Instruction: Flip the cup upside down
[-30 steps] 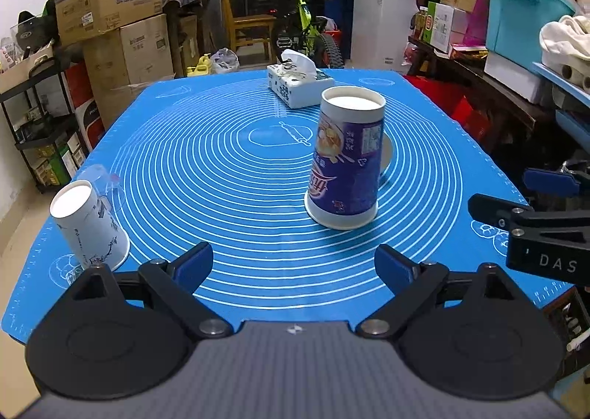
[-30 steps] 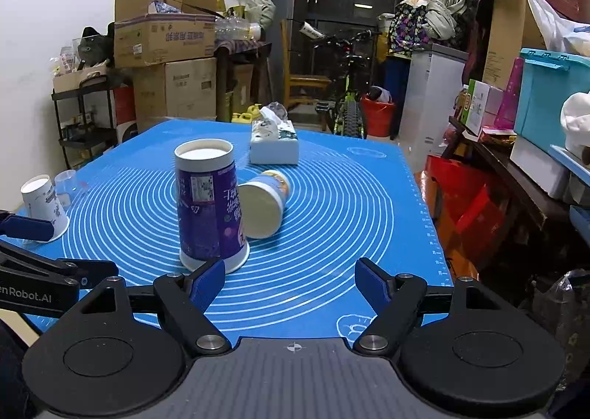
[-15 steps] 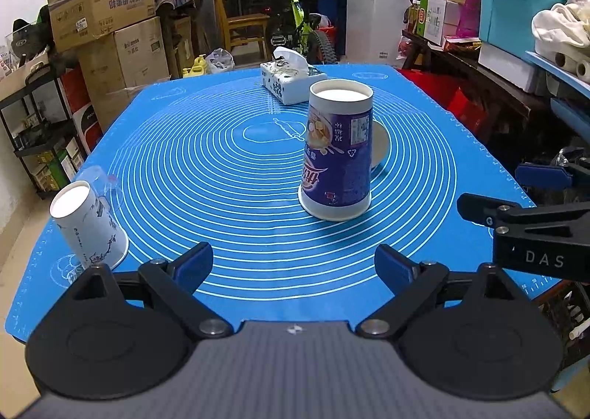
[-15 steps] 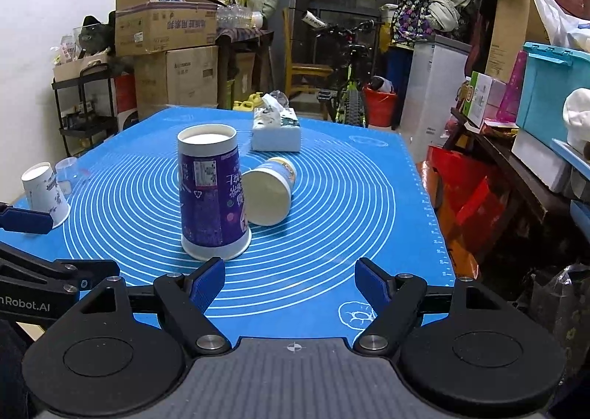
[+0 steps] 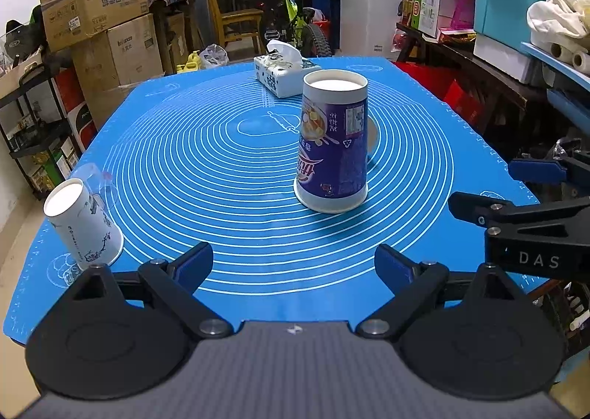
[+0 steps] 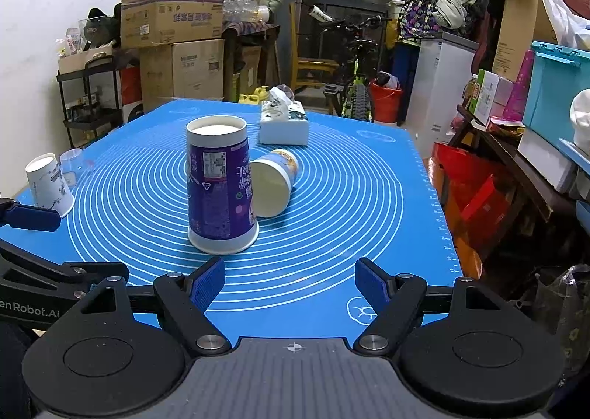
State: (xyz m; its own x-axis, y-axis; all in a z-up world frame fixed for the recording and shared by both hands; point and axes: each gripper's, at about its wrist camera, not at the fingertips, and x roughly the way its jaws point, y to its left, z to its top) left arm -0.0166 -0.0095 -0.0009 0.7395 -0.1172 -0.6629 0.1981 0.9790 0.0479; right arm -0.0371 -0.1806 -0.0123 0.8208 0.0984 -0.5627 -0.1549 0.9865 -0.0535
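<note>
A tall purple paper cup stands upside down, rim on the blue mat, near the middle; it also shows in the right wrist view. A smaller cup lies on its side just behind it, mouth toward the right camera. A white patterned cup stands upside down at the mat's near left edge, also in the right wrist view. My left gripper is open and empty, short of the purple cup. My right gripper is open and empty, in front of the purple cup.
A tissue box sits at the far side of the mat. A small clear cup stands by the white cup. Cardboard boxes and shelves crowd the left, a bicycle stands behind, storage bins on the right.
Both grippers have drawn back from the purple cup, so it looks smaller and farther off. Both stay open. The cups have not moved.
</note>
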